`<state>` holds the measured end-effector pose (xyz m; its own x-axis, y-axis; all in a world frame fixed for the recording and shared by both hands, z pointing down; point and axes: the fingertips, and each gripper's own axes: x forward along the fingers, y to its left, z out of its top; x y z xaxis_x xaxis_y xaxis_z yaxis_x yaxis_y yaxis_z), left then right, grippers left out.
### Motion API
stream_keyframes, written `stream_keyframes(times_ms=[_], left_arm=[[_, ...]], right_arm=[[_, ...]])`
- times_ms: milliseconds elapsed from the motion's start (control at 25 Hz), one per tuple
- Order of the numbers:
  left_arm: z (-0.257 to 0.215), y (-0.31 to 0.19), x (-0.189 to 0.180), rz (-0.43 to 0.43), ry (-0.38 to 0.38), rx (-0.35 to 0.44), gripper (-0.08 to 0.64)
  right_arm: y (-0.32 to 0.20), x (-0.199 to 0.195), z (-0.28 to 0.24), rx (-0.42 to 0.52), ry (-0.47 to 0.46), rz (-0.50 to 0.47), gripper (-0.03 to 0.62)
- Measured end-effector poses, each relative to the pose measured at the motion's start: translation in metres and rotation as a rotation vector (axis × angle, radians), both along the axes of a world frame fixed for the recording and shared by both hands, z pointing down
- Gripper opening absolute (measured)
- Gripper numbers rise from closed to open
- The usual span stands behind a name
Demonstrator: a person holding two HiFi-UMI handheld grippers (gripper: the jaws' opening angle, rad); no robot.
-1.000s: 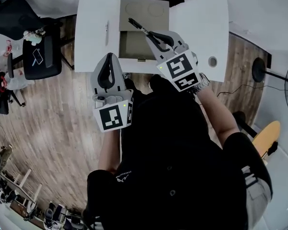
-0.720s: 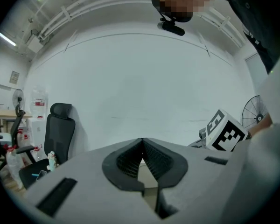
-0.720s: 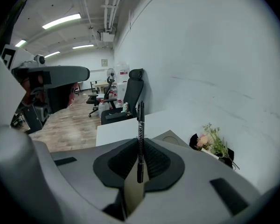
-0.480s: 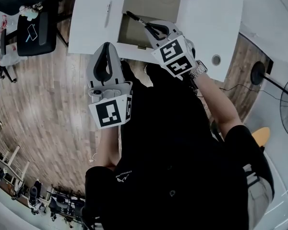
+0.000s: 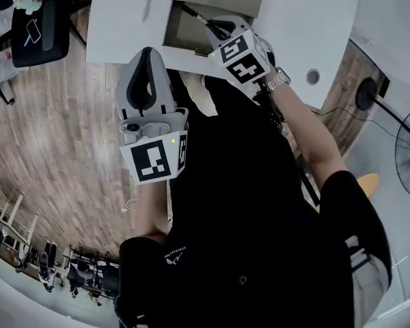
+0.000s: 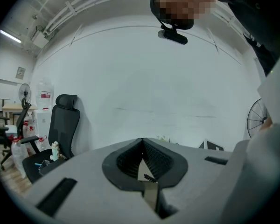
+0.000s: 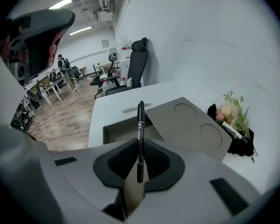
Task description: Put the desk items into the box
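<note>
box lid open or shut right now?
Open. The box shows its hollow interior, and the lid, with two round recesses, is swung back behind it. The right gripper is shut on a pen.

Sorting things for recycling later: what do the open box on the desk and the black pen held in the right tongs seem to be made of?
The open grey-brown box is probably matte cardboard: its thin flat flap folds back and shows no shine. The slim black marker pen looks like smooth, slightly glossy plastic, with white print along its barrel.
</note>
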<state>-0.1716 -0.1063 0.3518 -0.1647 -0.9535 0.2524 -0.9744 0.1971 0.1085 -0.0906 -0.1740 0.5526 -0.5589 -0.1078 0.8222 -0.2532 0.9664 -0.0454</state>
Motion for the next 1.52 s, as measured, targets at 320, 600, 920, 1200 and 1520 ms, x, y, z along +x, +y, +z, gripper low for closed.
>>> stream_keyframes(times_ms=[320,600,920,1200,1520], left_arm=[[0.025,-0.001,0.006,0.005,0.037,-0.039,0.008],[0.039,-0.003,-0.013,-0.002,0.055,-0.062,0.008],[0.048,-0.002,-0.020,-0.022,0.065,-0.082,0.008],[0.052,-0.002,-0.025,-0.012,0.073,-0.085,0.008],[0.048,-0.004,-0.027,0.006,0.069,-0.078,0.008]], right_arm=[[0.004,0.013,0.047,-0.048,0.092,-0.002,0.040],[0.006,0.002,0.077,-0.095,0.153,0.025,0.040],[-0.001,0.008,0.096,-0.096,0.197,0.071,0.040],[0.000,0.007,0.098,-0.103,0.202,0.088,0.041],[0.004,0.006,0.096,-0.115,0.206,0.085,0.086]])
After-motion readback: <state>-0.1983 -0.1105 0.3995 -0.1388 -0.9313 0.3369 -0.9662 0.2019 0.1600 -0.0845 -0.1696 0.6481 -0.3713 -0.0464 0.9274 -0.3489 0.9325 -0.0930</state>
